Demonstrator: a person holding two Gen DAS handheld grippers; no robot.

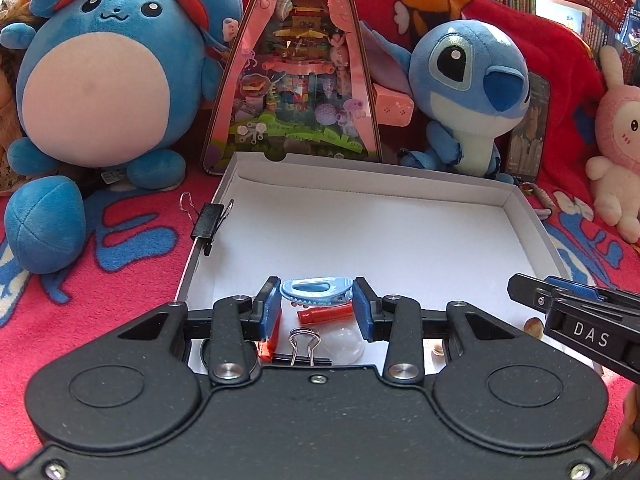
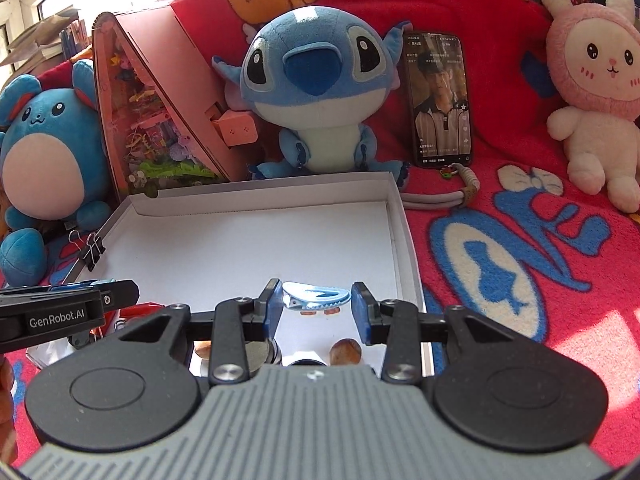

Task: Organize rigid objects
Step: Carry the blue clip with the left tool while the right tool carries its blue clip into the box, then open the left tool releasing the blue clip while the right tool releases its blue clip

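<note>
1. The left gripper (image 1: 316,304) is part open. Its blue pads press on the ends of a blue clip (image 1: 316,290), held above the near end of the box (image 1: 360,172).
2. The right gripper (image 2: 316,304) is open about as far. A second clip (image 2: 316,297) sits between its pads. The clip looks gripped, though contact at its right end is hard to judge. It is also above the box's near end.
3. Under the left gripper, on the box floor, lie an orange tube (image 1: 324,314), a wire-handled binder clip (image 1: 304,344), a clear dome (image 1: 344,344) and an orange piece (image 1: 266,350). The gripper's body cuts them all off.
4. Under the right gripper lie a brown pebble (image 2: 346,352) and a round disc (image 2: 256,354), both half hidden. I cannot tell what the disc is.
5. The rest of the box floor is bare white. A black clip (image 1: 208,220) grips the box's left wall.
6. Behind the box stand a pink case (image 1: 296,60), a big-eyed blue plush (image 1: 468,92) and a phone (image 2: 440,100) with its screen lit.
7. A round blue plush (image 1: 96,80) sits left of the box and a rabbit plush (image 2: 592,80) sits far to its right. Both are on a red blanket (image 2: 520,240).
</note>
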